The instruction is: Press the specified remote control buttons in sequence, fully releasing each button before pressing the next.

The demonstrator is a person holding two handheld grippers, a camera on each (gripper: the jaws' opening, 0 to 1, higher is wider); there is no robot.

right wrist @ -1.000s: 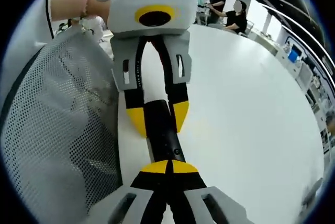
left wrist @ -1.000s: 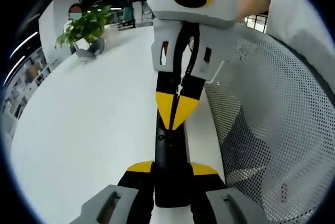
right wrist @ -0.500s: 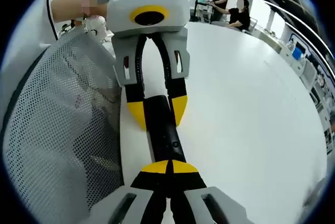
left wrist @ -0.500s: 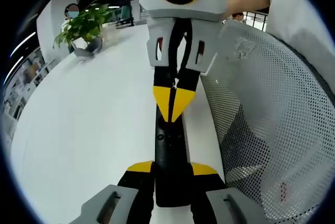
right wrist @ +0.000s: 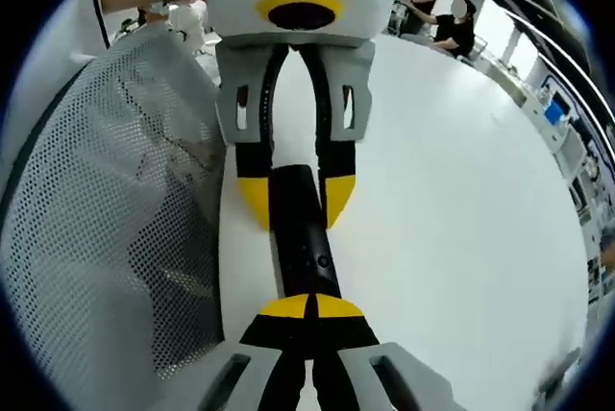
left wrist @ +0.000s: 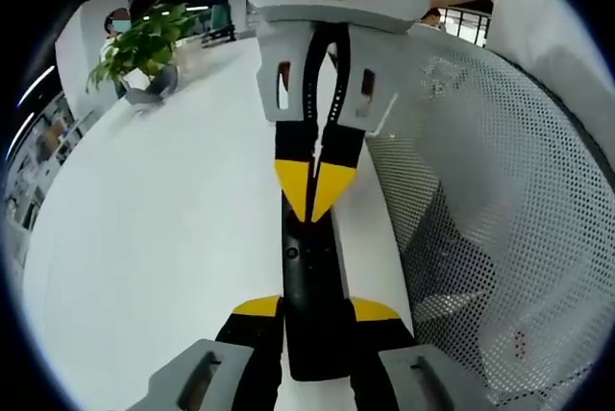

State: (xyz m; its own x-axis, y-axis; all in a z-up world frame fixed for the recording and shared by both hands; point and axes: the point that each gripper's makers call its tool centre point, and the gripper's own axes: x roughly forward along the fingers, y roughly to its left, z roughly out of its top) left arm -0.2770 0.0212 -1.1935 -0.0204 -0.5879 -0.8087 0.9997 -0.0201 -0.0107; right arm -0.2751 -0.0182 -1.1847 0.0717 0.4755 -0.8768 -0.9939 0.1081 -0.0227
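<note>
A slim black remote control (left wrist: 309, 277) is held lengthwise between the yellow-tipped jaws of my left gripper (left wrist: 315, 310), which is shut on its near end. My right gripper (left wrist: 309, 190) comes down from the top of the left gripper view, its yellow tips shut together in a point over the remote's far end. In the right gripper view, my right gripper (right wrist: 309, 307) lies shut on top of the remote control (right wrist: 300, 238), just short of a small round button (right wrist: 323, 260). Beyond it, the left gripper (right wrist: 296, 202) clamps the remote's other end.
The remote hangs over a large white table (left wrist: 154, 219). A white mesh chair back (left wrist: 500, 200) stands close beside the grippers, also seen as the mesh chair back (right wrist: 106, 200). A potted plant (left wrist: 142, 46) sits at the table's far end. People (right wrist: 452, 27) sit at the far side.
My right gripper's shut tips have slid a little along the remote, away from the left jaws. Both views have shifted slightly. The left gripper's hold on the remote is unchanged.
</note>
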